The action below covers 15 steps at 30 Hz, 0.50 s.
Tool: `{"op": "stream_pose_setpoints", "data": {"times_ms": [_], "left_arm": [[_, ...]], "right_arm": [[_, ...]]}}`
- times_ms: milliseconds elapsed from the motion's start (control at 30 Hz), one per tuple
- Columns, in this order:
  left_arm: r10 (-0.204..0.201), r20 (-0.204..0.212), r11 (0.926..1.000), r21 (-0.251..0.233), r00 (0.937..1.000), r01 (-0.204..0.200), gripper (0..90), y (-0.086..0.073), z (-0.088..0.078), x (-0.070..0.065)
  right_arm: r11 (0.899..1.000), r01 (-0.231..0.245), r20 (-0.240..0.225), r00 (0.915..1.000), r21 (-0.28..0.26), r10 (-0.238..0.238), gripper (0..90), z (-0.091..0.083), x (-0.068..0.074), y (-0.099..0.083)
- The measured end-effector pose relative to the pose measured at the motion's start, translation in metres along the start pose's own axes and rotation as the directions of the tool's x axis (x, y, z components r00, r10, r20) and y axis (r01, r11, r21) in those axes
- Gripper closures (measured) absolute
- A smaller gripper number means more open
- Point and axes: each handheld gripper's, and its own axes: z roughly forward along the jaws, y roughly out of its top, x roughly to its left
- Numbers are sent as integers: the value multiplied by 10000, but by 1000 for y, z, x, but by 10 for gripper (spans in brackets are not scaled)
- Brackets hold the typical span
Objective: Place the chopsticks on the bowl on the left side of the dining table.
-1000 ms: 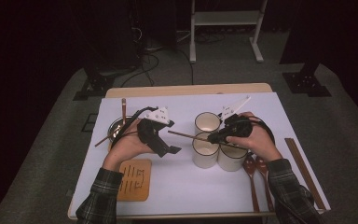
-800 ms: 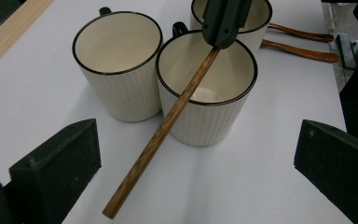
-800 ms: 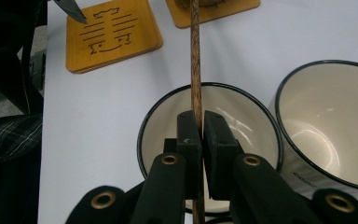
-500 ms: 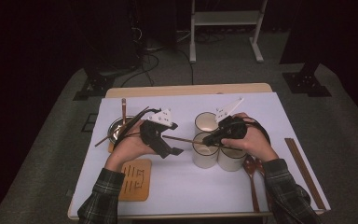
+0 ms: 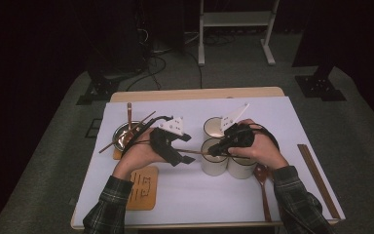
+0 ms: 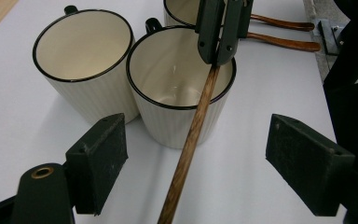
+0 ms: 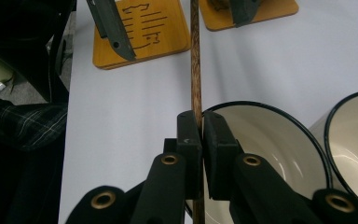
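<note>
A dark wooden chopstick [image 5: 197,152] hangs level above the white table, running between my two grippers. My right gripper [image 7: 200,133] is shut on one end of it, just over the rim of the nearest cream cup [image 7: 270,140]. That grip also faces me in the left gripper view, where the chopstick [image 6: 191,135] runs down between the jaws of my left gripper [image 6: 196,140]. Those jaws have just been closing, but their pads stand well off the stick on both sides. From above, the left gripper [image 5: 187,150] is left of the cups and the right gripper [image 5: 214,152] is over the front cup [image 5: 213,163].
Three cream cups with dark rims cluster at mid-table [image 5: 214,127]. A metal bowl [image 5: 121,136] with sticks in it sits at the left on a coaster. A wooden coaster [image 5: 143,187] lies near the front. Wooden spoons [image 5: 262,185] and a chopstick pair [image 5: 316,175] lie right.
The left gripper's jaws have narrowed around the chopstick. Both hands have hardly moved, and the right gripper keeps its hold.
</note>
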Motion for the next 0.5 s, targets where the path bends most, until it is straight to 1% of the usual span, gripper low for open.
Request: {"op": "stream_pose_setpoints", "data": {"times_ms": [33,133,200,333,500], "left_arm": [[-4,36,10000,-18,10000,4,226,0,0,-1],[-12,120,10000,10,9999,12,241,1,1,-1],[-54,271,10000,-20,9996,55,297,1,1,-1],[-97,320,9999,66,9994,95,326,2,2,-2],[-106,414,9998,171,9991,99,393,2,3,-2]], "right_arm": [[10000,-8,-28,10000,24,8,852,0,1,0],[10000,52,-102,9999,23,-52,851,1,1,2],[10000,88,-189,9998,47,-87,852,2,2,3],[9999,128,-264,9996,59,-126,852,3,3,5],[9998,187,-356,9992,96,-183,851,4,4,7]]}}
